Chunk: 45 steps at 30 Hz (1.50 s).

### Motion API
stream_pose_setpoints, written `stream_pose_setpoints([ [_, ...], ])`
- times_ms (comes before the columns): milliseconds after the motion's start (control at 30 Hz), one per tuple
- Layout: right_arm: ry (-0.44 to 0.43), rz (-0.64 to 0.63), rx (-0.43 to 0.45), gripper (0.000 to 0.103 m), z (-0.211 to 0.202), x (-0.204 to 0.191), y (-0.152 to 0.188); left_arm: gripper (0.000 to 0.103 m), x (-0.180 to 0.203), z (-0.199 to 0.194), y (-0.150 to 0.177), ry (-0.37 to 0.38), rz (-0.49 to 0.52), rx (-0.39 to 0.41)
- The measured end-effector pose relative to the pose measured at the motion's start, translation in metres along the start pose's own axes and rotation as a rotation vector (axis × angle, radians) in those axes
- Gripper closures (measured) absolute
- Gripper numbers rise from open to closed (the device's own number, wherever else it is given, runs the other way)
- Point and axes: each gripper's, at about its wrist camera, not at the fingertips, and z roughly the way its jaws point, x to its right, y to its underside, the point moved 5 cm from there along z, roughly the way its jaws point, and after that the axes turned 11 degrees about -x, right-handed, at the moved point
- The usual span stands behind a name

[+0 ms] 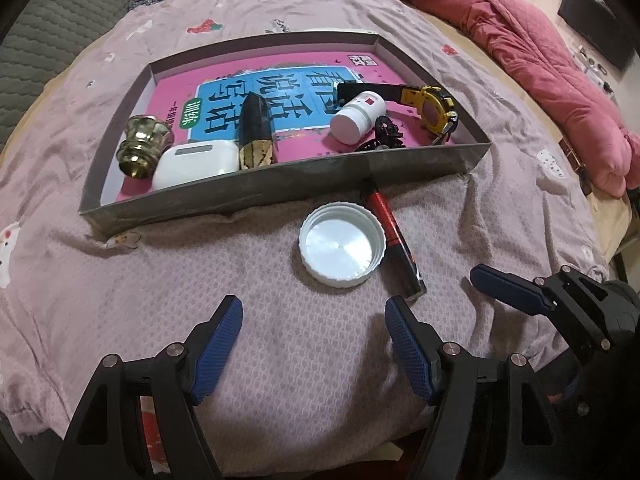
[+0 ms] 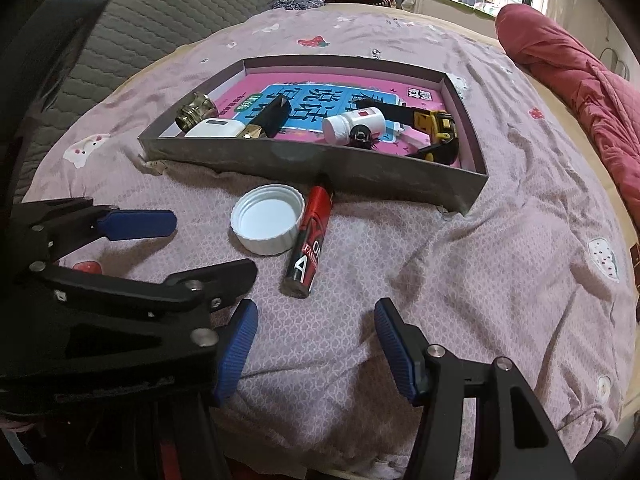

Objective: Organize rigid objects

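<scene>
The left gripper [image 1: 314,320] has its blue ribbed jaws wide apart w/ nothing between them, just pink quilted bedspread [image 1: 280,360] under it. The right gripper [image 2: 316,324] is wide too & holds nothing. Both hang over the bed, pointing down

Just ahead of the left jaws lies the round white plastic lid [image 1: 342,245], open side up. Touching its side is the red & black marker-like tube [image 2: 310,236], straight ahead of the right jaws, its far tip near the tray wall. Neither is between any jaws yet

Farther out is the flat grey cardboard tray [image 1: 224,192]. Inside already: a shiny brass knob [image 1: 142,146], white earbud case [image 1: 194,164], black & gold pointed case [image 1: 256,134], small white pill bottle [image 1: 358,117], black hair clip [image 1: 382,136] & yellow-black watch [image 1: 430,106]

So I think most is done; 2 things left, lid & tube
</scene>
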Motion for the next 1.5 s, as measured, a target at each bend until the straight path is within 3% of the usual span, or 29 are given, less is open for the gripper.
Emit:
stream_pose_setpoints([
  [967,0.070,0.034,0.068,0.043,0.013,0.015,-0.013,0.026,0.001,0.034,-0.041,0.021,-0.059,-0.023],
  [1500,0.031,0.068,0.089,0.043,0.019,0.022,-0.025,0.026,-0.037,0.031,-0.040,0.001,-0.140,-0.021],
])
